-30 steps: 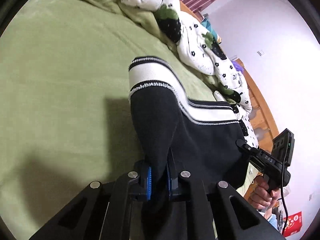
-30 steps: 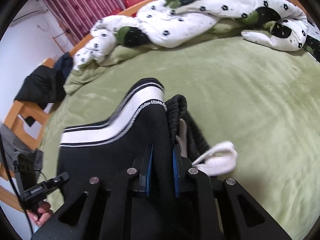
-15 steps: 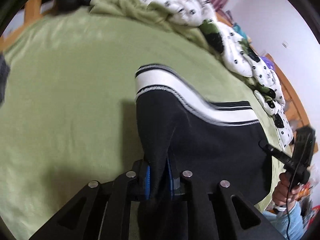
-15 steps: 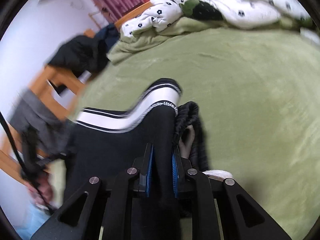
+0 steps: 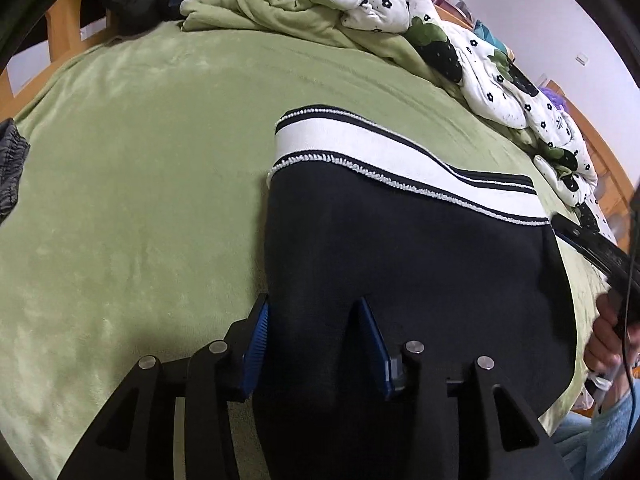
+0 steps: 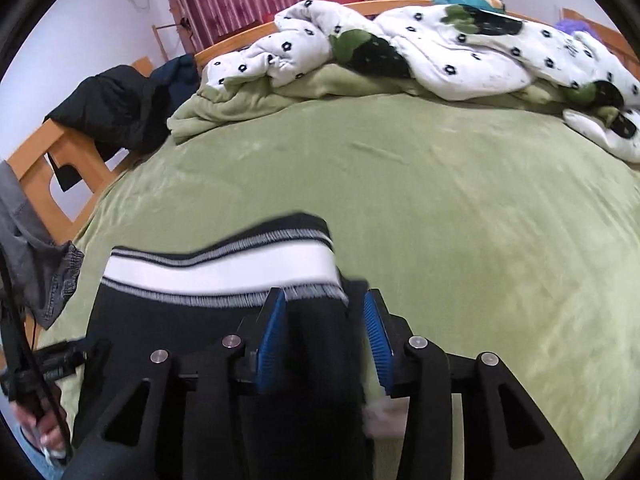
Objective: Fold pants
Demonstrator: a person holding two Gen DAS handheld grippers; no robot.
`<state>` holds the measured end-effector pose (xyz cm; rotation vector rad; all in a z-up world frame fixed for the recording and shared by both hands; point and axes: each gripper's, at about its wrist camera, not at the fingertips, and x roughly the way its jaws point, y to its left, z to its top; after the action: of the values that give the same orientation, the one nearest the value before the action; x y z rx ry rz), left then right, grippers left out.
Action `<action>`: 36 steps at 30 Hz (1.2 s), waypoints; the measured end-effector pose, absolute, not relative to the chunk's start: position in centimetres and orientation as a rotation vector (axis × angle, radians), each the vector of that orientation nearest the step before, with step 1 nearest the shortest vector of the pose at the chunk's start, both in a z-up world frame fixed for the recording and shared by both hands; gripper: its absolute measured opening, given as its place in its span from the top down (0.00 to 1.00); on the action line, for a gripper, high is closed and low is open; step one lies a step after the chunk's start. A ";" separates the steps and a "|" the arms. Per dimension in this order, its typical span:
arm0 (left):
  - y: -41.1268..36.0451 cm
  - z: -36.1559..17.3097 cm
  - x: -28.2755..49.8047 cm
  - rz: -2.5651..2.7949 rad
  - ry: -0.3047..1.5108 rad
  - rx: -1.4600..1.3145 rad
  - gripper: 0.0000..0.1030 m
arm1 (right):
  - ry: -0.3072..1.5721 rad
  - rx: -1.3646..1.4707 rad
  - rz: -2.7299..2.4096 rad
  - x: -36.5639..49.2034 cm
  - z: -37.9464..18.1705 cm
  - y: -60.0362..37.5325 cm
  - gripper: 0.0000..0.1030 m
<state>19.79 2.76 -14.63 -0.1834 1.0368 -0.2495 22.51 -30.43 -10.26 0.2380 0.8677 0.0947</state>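
Note:
The black pants (image 5: 404, 264) with a white striped band (image 5: 384, 152) lie folded flat on the green bed (image 5: 140, 160). My left gripper (image 5: 316, 320) is open, its blue pads either side of the near left edge of the pants. My right gripper (image 6: 324, 312) is open over the near right corner of the pants (image 6: 176, 320), just below the white band (image 6: 224, 270). A white drawstring end (image 6: 384, 416) shows under the right finger. The right gripper's body also shows in the left wrist view (image 5: 588, 248).
A crumpled white flowered quilt (image 6: 440, 48) and green blanket (image 6: 240, 100) lie along the far side of the bed. Dark clothes (image 6: 116, 108) hang on the wooden bed frame (image 6: 44, 168) at left. A grey garment (image 6: 36, 256) hangs at the left edge.
Both grippers were shut on the lifted pants. They lowered the pants flat onto the bed and opened, letting the fabric go.

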 end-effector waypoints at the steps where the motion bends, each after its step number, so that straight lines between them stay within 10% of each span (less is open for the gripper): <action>1: 3.0 -14.7 19.7 -0.253 1.037 -0.187 0.59 | 0.889 0.245 0.099 23.2 -10.9 -30.4 0.56; 5: 3.0 -14.8 19.8 -0.257 1.038 -0.187 0.53 | 0.914 0.253 0.093 24.5 -13.1 -29.6 0.50; 9: 3.4 -14.4 19.6 -0.233 0.996 -0.171 0.53 | 0.852 0.256 0.127 23.5 -11.7 -29.9 0.85; 36: 2.0 -15.3 2.1 -0.462 0.939 0.225 0.44 | 0.918 0.055 0.066 13.2 -11.5 -29.0 0.71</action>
<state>2.09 2.02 -15.34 0.2252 0.9388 -0.4618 13.16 -29.05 -11.46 0.0555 0.9183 0.0661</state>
